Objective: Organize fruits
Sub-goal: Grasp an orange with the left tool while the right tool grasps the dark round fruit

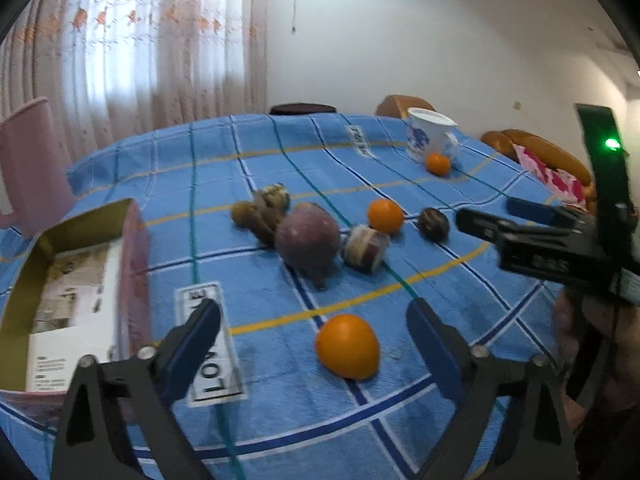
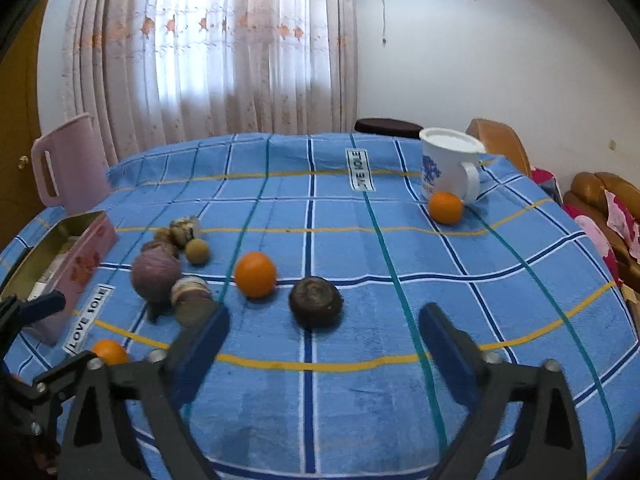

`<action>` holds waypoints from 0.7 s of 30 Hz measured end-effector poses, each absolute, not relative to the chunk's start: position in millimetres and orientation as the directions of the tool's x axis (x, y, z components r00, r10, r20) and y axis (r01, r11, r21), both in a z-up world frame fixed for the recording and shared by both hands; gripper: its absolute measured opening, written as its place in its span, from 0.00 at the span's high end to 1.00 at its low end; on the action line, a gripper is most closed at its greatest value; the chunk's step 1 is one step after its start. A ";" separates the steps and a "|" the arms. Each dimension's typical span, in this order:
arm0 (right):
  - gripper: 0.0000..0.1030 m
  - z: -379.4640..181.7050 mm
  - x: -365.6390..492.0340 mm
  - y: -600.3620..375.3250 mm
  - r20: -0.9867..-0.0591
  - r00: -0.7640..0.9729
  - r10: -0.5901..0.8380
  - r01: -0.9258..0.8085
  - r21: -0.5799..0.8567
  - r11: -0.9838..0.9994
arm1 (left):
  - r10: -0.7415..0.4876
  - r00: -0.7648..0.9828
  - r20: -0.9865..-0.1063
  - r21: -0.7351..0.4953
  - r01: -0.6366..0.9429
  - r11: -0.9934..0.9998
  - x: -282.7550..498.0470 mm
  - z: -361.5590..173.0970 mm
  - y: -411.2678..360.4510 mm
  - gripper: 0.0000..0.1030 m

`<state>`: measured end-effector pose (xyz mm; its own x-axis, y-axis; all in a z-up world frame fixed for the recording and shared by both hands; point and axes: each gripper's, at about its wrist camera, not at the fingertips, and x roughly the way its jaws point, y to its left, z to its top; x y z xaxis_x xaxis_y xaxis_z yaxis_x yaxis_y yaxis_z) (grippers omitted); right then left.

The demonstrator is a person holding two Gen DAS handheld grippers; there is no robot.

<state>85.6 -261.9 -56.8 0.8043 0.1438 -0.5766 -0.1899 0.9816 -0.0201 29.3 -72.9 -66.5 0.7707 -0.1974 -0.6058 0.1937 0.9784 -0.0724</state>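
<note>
starting out — all fruits loose on the blue cloth (image 2: 360,400), box (image 1: 80,264) holds none; left gripper (image 1: 316,336) and right gripper (image 2: 324,340) both gape, empty — nearest orange (image 1: 347,346) untouched.

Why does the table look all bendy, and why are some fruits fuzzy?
Both wrist views use a fisheye lens, so the blue cloth bulges and its straight stripes curve. In the left wrist view the purple fruit and the box are smeared by motion blur. In the right wrist view the curtain glows washed-out from window light, and the dark fruit is a bit sharper.
</note>
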 end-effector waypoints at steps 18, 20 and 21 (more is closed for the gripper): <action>0.62 -77.4 134.7 -253.9 -0.724 0.658 0.205 -0.246 0.051 0.968 | -0.338 0.681 -0.649 -0.189 0.286 0.939 46.5 -78.3 -75.2 0.65; 0.62 -70.4 123.5 -251.2 -0.695 0.692 0.194 -0.248 0.024 0.969 | -0.328 0.705 -0.629 -0.189 0.270 0.944 45.6 -72.9 -69.7 0.65; 0.62 -68.2 118.7 -249.7 -0.687 0.699 0.201 -0.254 0.025 0.967 | -0.321 0.719 -0.617 -0.191 0.259 0.947 45.1 -69.3 -65.8 0.65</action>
<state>118.7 -249.7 -68.2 0.6986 0.2014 -0.6865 -0.2544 0.9668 0.0247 45.1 -65.8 -69.3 0.7185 -0.3208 -0.6171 0.2591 0.9469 -0.1906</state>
